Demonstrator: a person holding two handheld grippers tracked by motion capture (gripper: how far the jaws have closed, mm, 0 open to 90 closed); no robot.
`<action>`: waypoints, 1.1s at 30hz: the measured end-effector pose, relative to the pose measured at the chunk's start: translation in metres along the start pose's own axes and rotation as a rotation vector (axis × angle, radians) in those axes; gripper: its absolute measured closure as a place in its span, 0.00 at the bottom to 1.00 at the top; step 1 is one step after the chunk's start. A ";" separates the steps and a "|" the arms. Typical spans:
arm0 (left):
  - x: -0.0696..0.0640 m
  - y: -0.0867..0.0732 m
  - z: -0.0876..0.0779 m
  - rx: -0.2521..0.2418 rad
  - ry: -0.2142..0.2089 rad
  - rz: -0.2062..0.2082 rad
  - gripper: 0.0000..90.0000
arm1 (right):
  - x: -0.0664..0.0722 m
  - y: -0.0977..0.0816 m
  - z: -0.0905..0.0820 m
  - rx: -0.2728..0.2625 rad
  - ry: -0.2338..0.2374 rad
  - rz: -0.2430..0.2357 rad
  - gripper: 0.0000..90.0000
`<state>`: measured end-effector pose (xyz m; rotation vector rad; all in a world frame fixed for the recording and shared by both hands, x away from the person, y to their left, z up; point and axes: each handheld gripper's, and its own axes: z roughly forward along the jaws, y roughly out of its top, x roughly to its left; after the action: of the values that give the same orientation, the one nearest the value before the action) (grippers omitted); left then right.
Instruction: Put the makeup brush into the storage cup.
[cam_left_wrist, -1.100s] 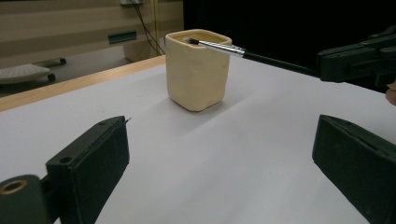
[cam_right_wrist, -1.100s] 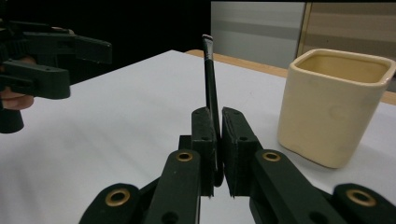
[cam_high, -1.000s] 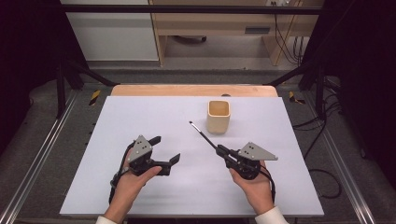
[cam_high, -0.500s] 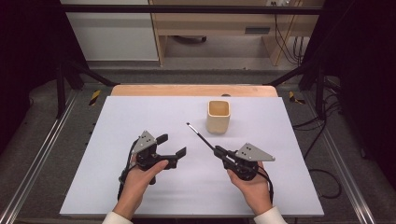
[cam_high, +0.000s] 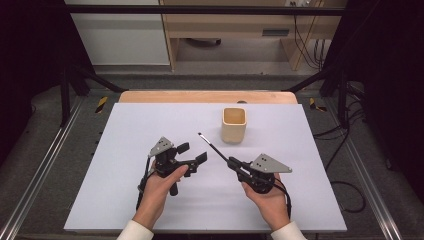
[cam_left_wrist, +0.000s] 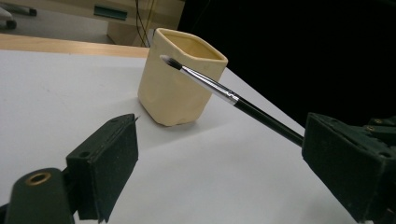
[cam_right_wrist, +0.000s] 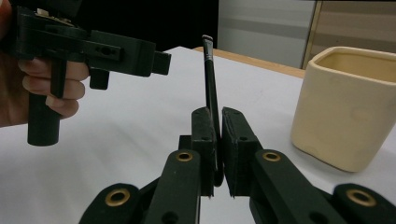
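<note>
A cream square cup (cam_high: 234, 124) stands upright on the white table (cam_high: 125, 135), right of centre toward the back. My right gripper (cam_high: 234, 163) is shut on the handle end of a thin black brush (cam_high: 212, 146), whose bristle tip points up-left, just left of the cup. In the right gripper view the brush (cam_right_wrist: 212, 88) rises from between the closed pads of that gripper (cam_right_wrist: 220, 116), with the cup (cam_right_wrist: 345, 112) to its right. My left gripper (cam_high: 192, 154) is open beside the brush. In the left gripper view the brush (cam_left_wrist: 219, 91) crosses in front of the cup (cam_left_wrist: 180, 84), beyond the gripper (cam_left_wrist: 224, 158).
A wooden strip (cam_high: 200, 96) borders the table's far edge. Metal rails (cam_high: 45, 165) run along the left side, and cables (cam_high: 345, 145) lie on the floor at the right. In the right gripper view a hand holds the left gripper (cam_right_wrist: 159, 60) at upper left.
My left gripper has moved right and a little forward, closing in on the brush. The right gripper and brush have shifted slightly left.
</note>
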<state>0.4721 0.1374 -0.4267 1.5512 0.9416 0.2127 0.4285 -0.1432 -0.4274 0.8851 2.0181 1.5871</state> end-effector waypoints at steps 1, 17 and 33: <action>0.000 0.000 0.000 0.000 0.000 0.000 0.12 | 0.000 0.000 0.000 0.000 0.000 0.000 0.93; -0.003 0.000 0.010 -0.029 -0.045 -0.105 0.12 | 0.001 -0.001 0.002 0.002 0.004 0.000 0.93; -0.007 0.001 0.015 -0.043 -0.085 -0.172 0.12 | 0.002 -0.002 0.006 0.005 0.003 -0.002 0.93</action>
<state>0.4773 0.1220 -0.4271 1.4208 0.9909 0.0447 0.4309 -0.1383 -0.4303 0.8829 2.0247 1.5840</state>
